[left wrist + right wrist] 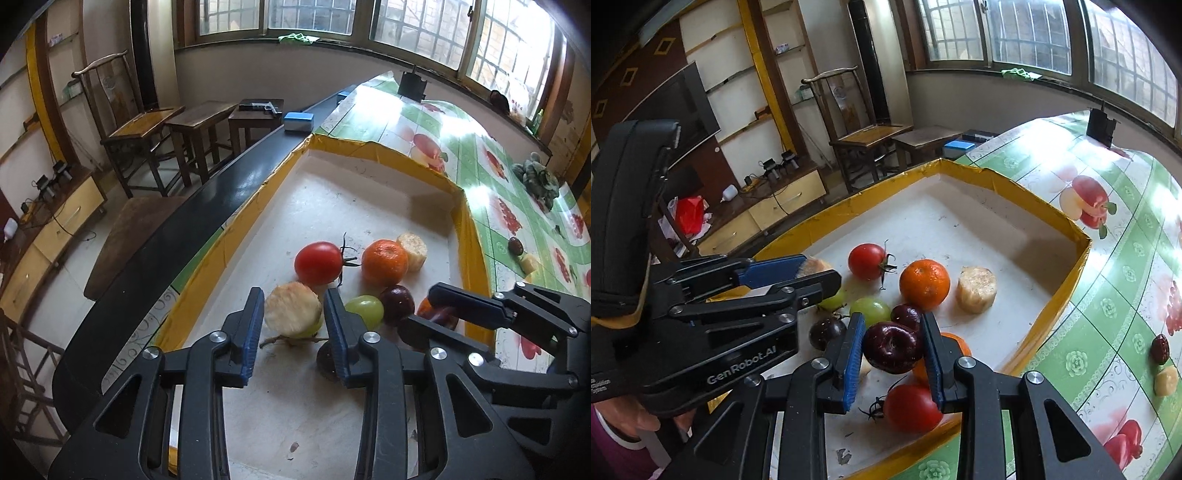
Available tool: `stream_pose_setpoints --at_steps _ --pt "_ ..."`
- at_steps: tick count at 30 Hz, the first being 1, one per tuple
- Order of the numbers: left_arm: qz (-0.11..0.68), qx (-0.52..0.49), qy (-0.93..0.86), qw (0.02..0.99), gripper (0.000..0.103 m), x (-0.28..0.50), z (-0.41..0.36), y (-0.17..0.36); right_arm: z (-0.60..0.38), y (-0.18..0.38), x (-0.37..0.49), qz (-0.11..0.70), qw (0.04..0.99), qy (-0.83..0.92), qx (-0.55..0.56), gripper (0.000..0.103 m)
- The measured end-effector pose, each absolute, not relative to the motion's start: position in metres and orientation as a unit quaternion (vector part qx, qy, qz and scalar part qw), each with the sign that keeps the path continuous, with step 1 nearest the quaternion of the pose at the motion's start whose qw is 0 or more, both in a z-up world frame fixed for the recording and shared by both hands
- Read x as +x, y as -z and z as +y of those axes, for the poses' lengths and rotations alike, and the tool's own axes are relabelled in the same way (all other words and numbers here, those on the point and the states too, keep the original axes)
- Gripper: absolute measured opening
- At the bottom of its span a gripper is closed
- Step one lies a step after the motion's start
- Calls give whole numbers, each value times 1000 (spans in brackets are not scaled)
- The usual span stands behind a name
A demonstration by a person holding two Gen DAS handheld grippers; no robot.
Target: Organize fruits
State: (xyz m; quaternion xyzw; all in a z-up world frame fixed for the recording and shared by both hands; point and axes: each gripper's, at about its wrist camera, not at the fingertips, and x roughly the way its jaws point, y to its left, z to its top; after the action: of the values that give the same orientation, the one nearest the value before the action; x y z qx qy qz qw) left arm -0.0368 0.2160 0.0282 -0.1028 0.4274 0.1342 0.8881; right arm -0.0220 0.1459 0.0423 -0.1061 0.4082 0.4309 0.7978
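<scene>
While the right tool clamps the dark red glossy plum low in the yellow-rimmed white tray at frame centre, and the left tool grips the pale round corn slice, both should, I reckon, set down gently.

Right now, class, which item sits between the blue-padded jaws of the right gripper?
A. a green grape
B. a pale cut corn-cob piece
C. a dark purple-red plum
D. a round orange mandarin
C: in the right wrist view the dark purple-red plum fills the gap between the jaws of the right gripper, while the mandarin, grape and corn piece lie farther off in the yellow-rimmed tray.
</scene>
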Motion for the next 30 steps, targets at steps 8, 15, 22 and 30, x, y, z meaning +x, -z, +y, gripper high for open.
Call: stream_pose_setpoints --at_steps 8,15,22,30 --pt "414 -115 -137 893 61 -43 214 -39 126 -53 -30 408 802 -430 -74 38" --pt "403 -102 -111 903 61 -46 187 -50 86 -65 -37 405 817 -409 -46 40" --pt "402 -85 -71 909 61 -40 145 -58 33 -67 -41 410 834 -369 -27 42" --pt "417 -72 -12 906 61 -19 92 -60 -57 -54 -43 427 856 -293 -7 43"
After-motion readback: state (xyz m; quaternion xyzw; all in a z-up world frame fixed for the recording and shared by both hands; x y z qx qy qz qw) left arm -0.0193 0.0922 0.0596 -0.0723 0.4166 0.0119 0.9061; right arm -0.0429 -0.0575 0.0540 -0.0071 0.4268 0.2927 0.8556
